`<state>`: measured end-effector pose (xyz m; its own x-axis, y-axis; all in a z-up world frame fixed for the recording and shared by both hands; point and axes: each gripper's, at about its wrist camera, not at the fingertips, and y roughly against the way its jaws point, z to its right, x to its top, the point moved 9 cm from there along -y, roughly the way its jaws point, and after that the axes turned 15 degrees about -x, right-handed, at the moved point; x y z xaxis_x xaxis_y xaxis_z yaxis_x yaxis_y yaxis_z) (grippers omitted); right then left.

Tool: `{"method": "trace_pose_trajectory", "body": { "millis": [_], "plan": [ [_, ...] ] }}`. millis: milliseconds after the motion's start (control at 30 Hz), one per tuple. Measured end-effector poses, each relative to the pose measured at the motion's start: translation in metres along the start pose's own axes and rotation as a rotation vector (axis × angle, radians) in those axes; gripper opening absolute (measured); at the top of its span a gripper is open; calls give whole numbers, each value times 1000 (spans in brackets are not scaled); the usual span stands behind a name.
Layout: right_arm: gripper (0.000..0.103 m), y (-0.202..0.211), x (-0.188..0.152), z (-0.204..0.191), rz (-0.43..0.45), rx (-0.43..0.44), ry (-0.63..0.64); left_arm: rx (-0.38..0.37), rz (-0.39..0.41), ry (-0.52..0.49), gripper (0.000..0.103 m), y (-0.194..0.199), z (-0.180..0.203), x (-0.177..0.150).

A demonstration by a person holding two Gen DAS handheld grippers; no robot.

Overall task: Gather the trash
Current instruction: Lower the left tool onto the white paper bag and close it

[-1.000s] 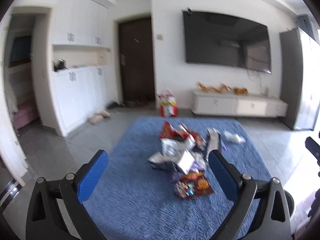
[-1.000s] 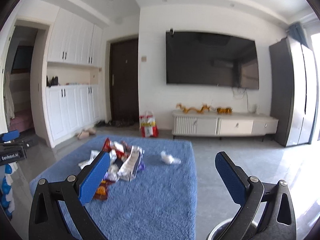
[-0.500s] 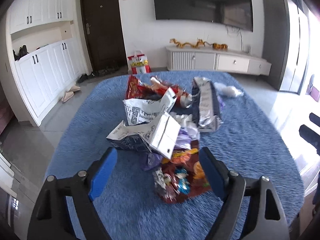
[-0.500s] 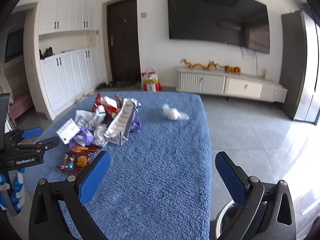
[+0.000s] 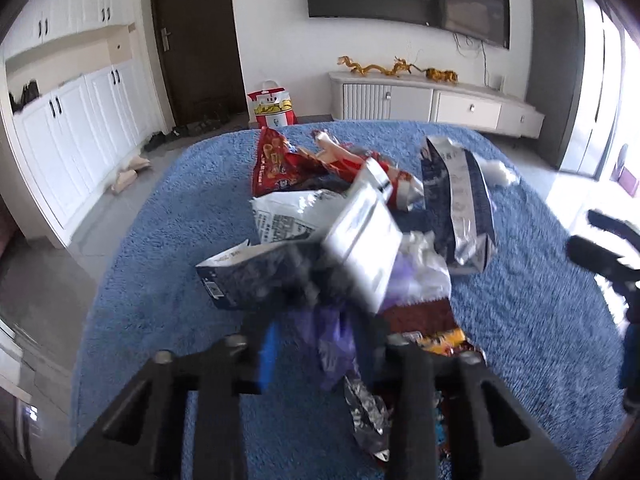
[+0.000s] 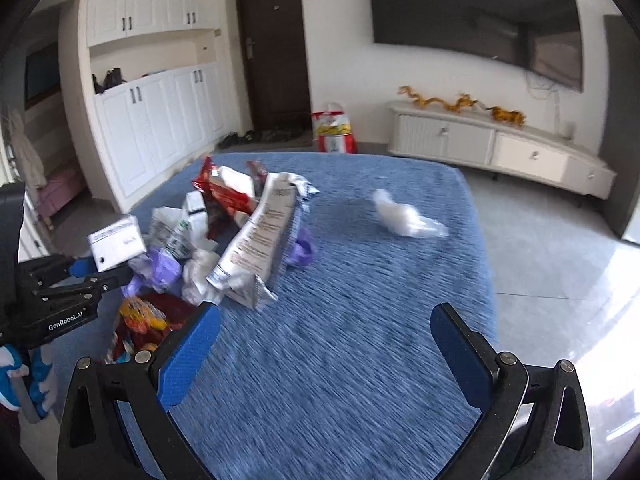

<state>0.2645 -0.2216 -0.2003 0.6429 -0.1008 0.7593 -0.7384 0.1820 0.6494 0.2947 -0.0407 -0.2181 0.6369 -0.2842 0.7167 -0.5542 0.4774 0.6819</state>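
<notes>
Left gripper (image 5: 320,344): jaws just narrowed around a crumpled purple plastic wrapper (image 5: 332,340) in the litter heap on the blue shaggy cloth (image 6: 360,320); contact blurred. Right gripper (image 6: 324,344): wide open, empty. Risk: thin film slipping free, neighbouring packets dragging along.

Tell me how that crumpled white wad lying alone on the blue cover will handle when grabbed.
The white wad looks like crumpled tissue or thin plastic, so probably very light and soft, squashing between pads rather than resisting. Its ragged, irregular shape suggests it won't roll. On the fuzzy blue cover it may slide or flutter if merely nudged.
</notes>
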Motion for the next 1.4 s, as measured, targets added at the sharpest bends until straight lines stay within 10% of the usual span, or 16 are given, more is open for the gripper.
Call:
{"method": "trace_pose_trajectory", "body": {
  "millis": [333,400,500,933,1400],
  "plan": [
    [95,-62,29,-32,-84,160,-91,-96,2,18,19,-6,-20,14],
    [95,-69,25,-34,-109,169,-98,-114,2,-6,47,-7,-17,16],
    [92,-77,9,-35,-170,203,-138,-157,35,-55,63,-4,-7,24],
    [80,-89,2,-51,-222,318,-195,-114,-17,-348,63,-34,34,37],
    [48,-89,10,-60,-251,454,-239,-135,-62,-243,41,-50,9,44]
  ]
}}
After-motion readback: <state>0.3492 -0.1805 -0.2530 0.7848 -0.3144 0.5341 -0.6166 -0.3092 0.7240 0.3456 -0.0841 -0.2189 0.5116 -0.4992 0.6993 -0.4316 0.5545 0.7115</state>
